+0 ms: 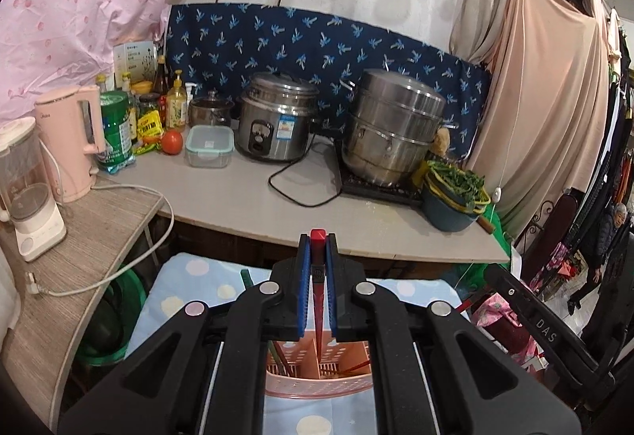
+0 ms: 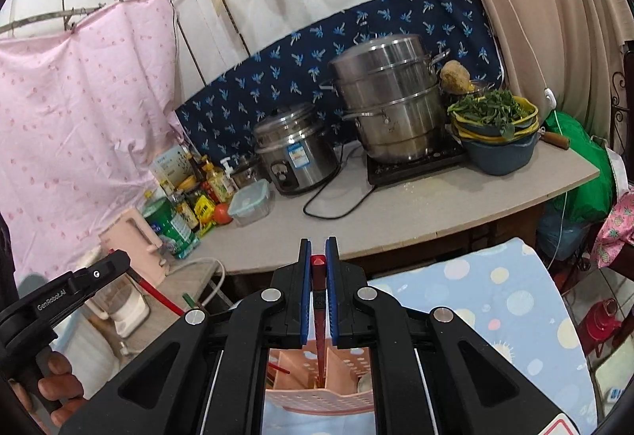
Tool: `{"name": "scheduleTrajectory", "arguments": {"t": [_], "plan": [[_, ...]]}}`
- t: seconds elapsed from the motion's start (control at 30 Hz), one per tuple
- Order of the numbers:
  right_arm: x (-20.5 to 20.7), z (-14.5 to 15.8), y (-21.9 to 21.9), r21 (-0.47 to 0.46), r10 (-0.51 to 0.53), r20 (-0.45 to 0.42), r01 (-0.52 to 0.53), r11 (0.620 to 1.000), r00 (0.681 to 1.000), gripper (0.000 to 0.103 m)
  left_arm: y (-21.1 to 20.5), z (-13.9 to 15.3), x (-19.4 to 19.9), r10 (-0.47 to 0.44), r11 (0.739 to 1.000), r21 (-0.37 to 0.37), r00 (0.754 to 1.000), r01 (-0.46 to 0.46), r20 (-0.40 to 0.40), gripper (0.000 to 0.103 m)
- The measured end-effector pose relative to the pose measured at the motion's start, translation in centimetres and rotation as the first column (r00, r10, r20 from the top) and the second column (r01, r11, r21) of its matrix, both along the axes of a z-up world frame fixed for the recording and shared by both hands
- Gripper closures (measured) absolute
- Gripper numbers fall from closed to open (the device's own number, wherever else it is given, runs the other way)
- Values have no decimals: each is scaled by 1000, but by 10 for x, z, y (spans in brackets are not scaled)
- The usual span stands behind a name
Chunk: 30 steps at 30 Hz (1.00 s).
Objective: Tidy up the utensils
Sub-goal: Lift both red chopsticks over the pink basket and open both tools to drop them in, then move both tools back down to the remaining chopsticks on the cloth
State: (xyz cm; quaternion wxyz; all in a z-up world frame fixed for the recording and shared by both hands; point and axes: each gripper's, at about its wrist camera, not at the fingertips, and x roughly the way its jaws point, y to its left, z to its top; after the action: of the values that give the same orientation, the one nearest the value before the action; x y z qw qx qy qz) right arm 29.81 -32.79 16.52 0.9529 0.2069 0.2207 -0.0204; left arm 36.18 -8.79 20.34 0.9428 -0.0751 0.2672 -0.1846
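Note:
My left gripper [image 1: 318, 243] is shut on a red chopstick [image 1: 318, 300] that points down into a pink perforated utensil holder [image 1: 319, 381] below the fingers. My right gripper [image 2: 318, 248] is shut on another red chopstick [image 2: 318, 320], its lower end inside the same pink holder [image 2: 317, 391], near a divider. More red and green chopsticks stand in the holder's left compartment [image 2: 279, 369]. The left gripper's body [image 2: 71, 292] shows at the left of the right wrist view, with a red chopstick [image 2: 158, 296] running down from it.
The holder stands on a blue dotted cloth [image 2: 495, 300]. Behind is a grey counter [image 1: 253, 197] with a rice cooker [image 1: 277, 118], a steel steamer pot [image 1: 392, 126], a basin of greens [image 1: 453, 197], a lidded food box [image 1: 209, 145], bottles, a tomato [image 1: 171, 142] and a pink kettle [image 1: 73, 142].

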Motion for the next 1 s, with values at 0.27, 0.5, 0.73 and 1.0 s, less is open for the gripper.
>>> {"name": "scheduleTrajectory", "arguments": {"t": [0.27, 0.5, 0.73, 1.0], "plan": [[0, -22, 2, -11, 0, -38, 0, 1000, 999, 91, 0, -32, 8, 16, 1000, 12, 999, -15, -47, 95], [-7, -22, 2, -5, 1, -36, -1, 1000, 999, 90, 2, -33, -2, 46, 998, 33, 999, -45, -26, 60], [-31, -22, 13, -18, 26, -44, -26, 999, 999, 86, 11, -30, -20, 52, 998, 38, 998, -51, -22, 60], [-69, -32, 25, -26, 47, -70, -49, 998, 996, 86, 26, -39, -48, 59, 997, 53, 997, -57, -44, 60]]}}
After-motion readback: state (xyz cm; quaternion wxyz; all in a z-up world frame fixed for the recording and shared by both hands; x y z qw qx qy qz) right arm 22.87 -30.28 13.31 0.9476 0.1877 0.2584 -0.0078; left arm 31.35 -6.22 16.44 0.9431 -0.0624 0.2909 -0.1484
